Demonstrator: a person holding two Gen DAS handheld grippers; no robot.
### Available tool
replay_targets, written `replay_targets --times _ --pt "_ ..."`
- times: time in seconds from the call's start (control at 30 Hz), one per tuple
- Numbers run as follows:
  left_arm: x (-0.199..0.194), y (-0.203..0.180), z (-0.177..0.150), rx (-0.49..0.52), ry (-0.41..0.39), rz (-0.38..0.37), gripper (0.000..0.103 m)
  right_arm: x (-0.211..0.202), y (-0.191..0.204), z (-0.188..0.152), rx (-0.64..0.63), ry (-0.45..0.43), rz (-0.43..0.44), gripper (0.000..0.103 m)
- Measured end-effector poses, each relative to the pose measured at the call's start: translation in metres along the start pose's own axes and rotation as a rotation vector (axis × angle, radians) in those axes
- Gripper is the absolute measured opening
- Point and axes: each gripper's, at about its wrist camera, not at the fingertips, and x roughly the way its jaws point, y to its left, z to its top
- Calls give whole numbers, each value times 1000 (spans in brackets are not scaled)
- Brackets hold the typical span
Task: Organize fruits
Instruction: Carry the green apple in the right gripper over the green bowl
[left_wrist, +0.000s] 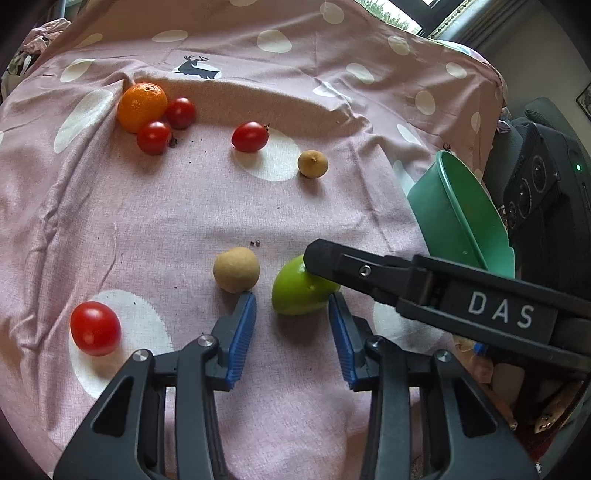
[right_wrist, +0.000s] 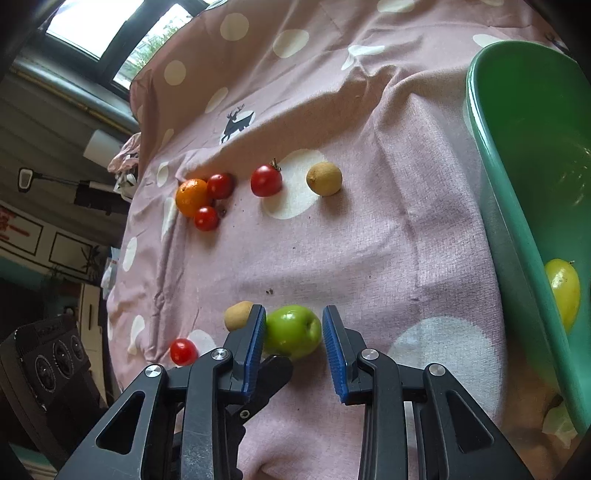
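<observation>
A green apple (right_wrist: 293, 330) lies on the pink dotted cloth (right_wrist: 369, 240). My right gripper (right_wrist: 294, 317) is shut on it, one blue pad on each side. In the left wrist view the same apple (left_wrist: 295, 295) sits between the tips of my left gripper (left_wrist: 292, 297), which stands open; its left pad is clear of the fruit. A black finger (left_wrist: 351, 267) of the right gripper lies across the apple's top. A green bowl (right_wrist: 517, 147) stands tilted at the right with a yellow-green fruit (right_wrist: 563, 291) inside.
A tan round fruit (left_wrist: 236, 269) lies just left of the apple and another tan fruit (left_wrist: 313, 163) further back. An orange (left_wrist: 142, 105) with two tomatoes sits at the back left. Single tomatoes lie at the middle (left_wrist: 250, 136) and near left (left_wrist: 95, 328). The bowl (left_wrist: 461, 214) blocks the right.
</observation>
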Motion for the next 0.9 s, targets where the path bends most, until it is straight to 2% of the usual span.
replay_targets --times 0.1,0.2,0.6,0.9 --pt "4 0 0 -3 7 1 39 3 -2 1 9 6 12 34" --pt "6 -2 1 -5 -1 -8 33 6 -2 1 12 15 30 34" --pt "5 -2 0 -6 -11 -2 34 11 -2 1 18 21 65 35" --pt "-18 -14 1 49 -89 15 34 -8 10 -2 -29 -41 95 35"
